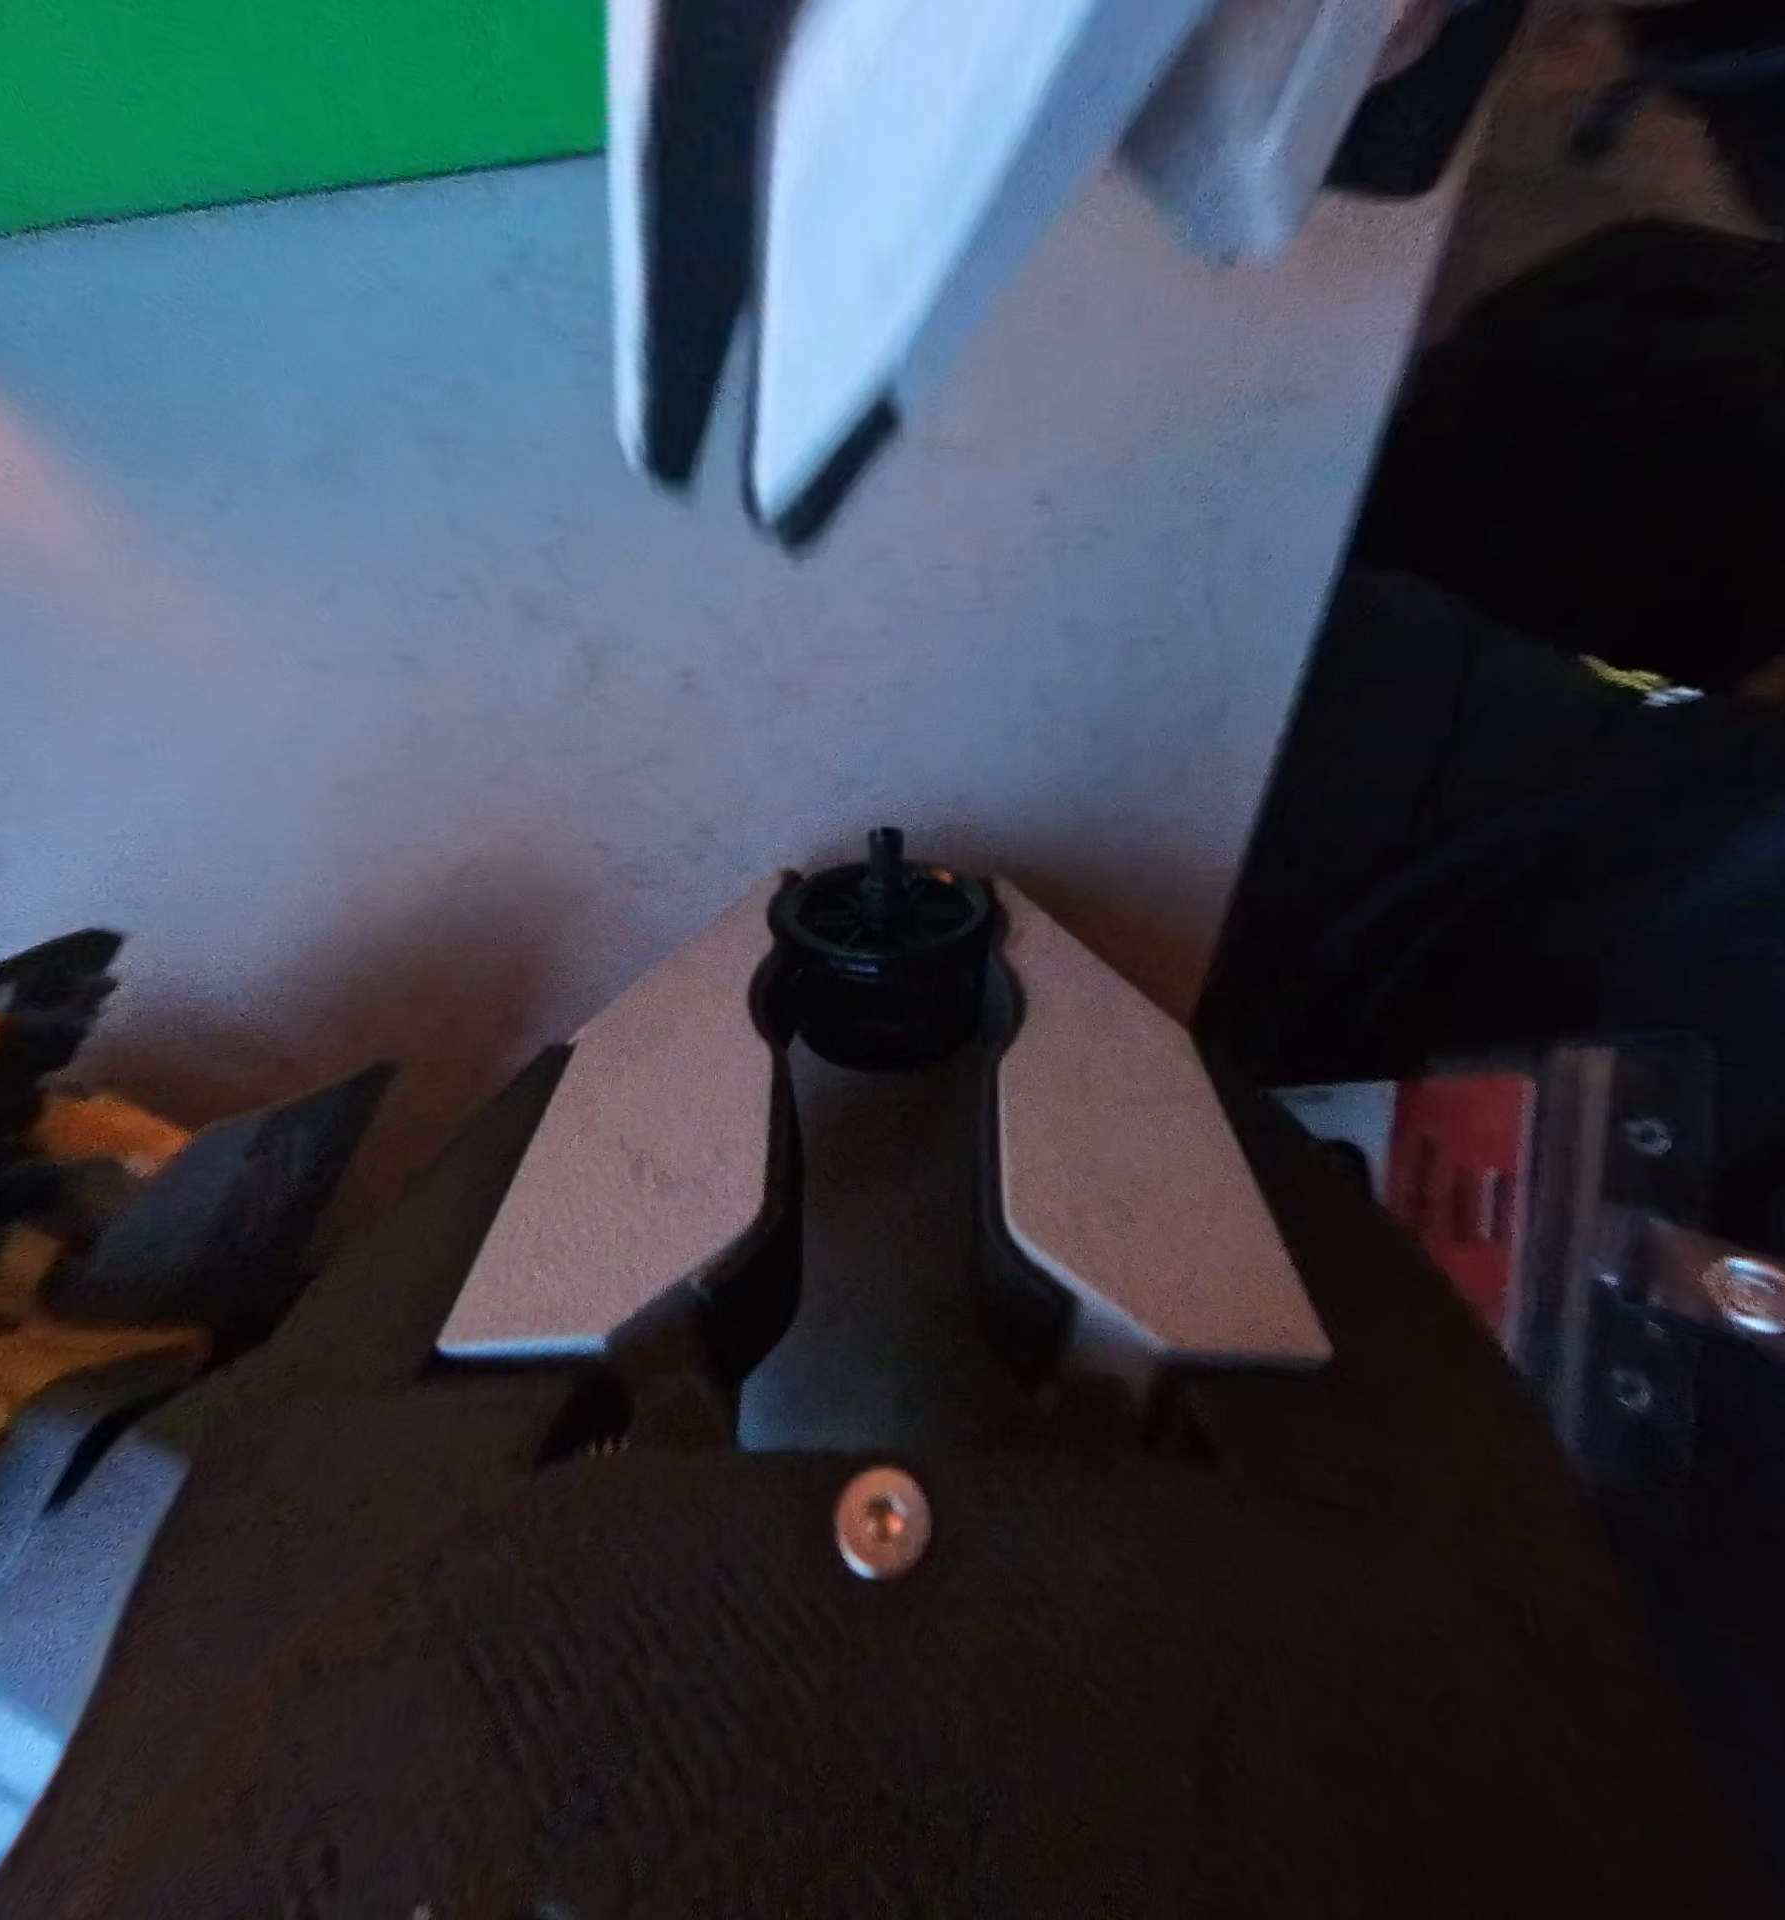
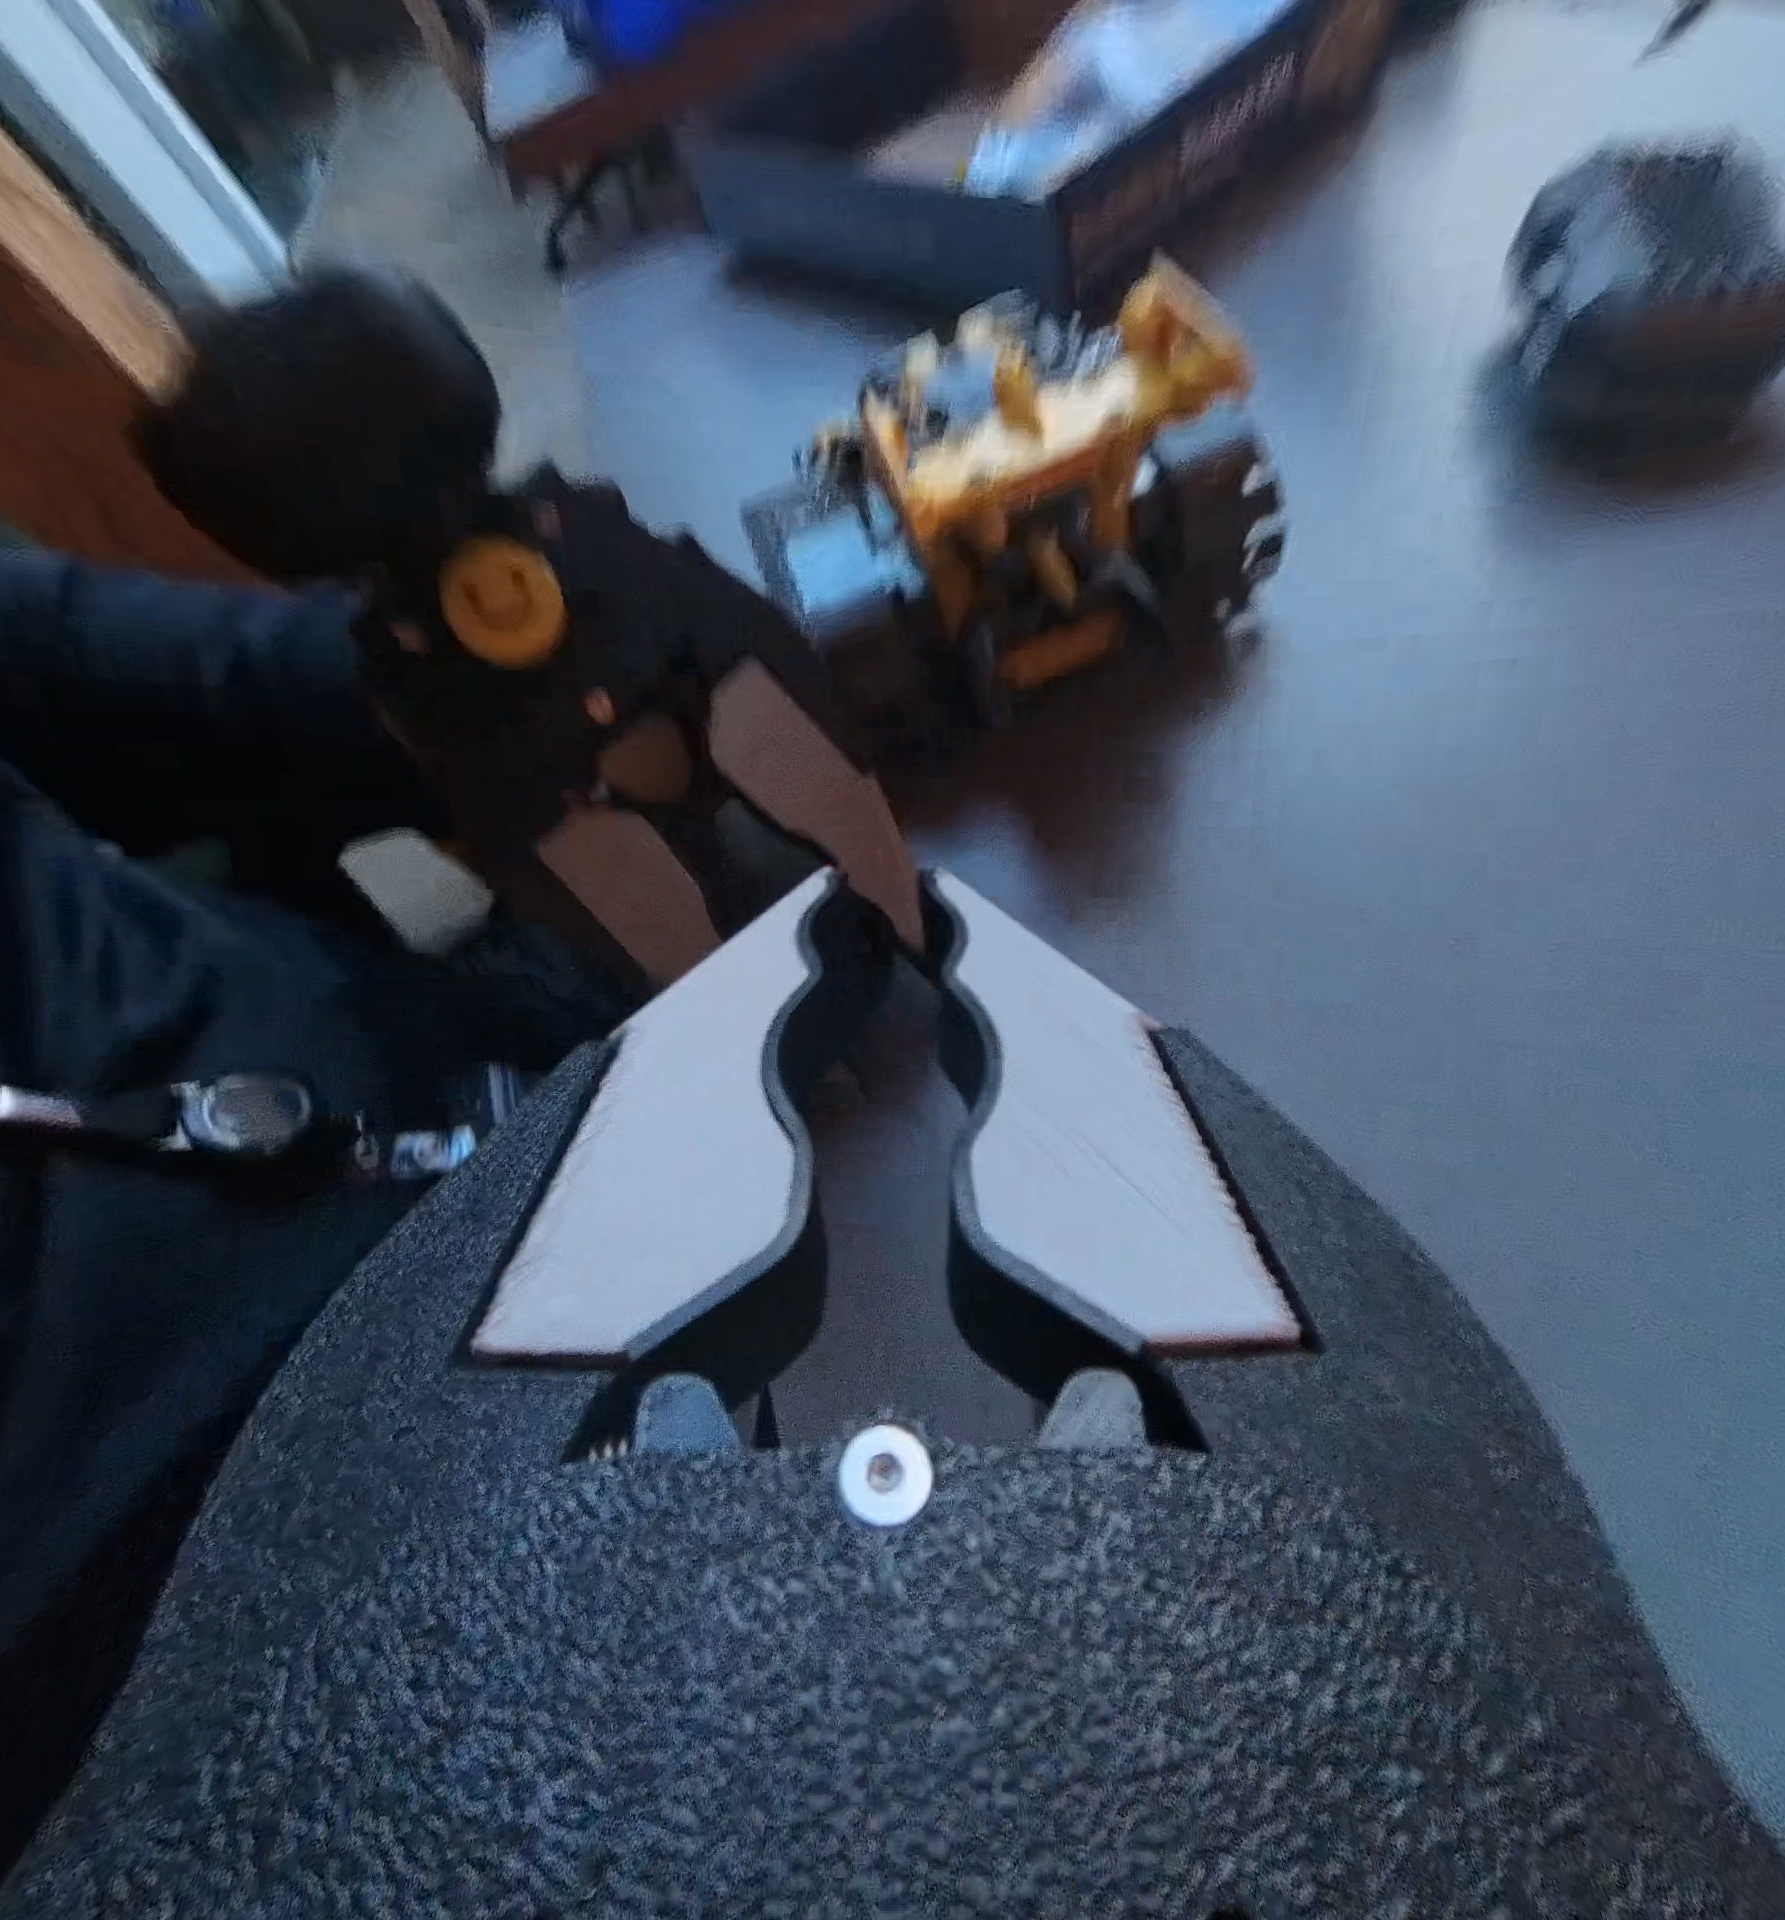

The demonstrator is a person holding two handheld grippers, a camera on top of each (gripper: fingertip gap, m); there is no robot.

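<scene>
Left tongs [image 1: 883,914] clamped on a small black wheel hub [image 1: 880,961] above the grey worktop [image 1: 348,675].
Right tongs [image 2: 880,894] nearly closed, empty; yellow toy loader [image 2: 1033,488] beyond.

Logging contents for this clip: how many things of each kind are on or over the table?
Grippers: 2, the left gripper and the right gripper
Black round part, held in the left gripper: 1
Yellow toy vehicle: 1
Dark round thing, too blurred to identify: 1
Total: 5
</scene>
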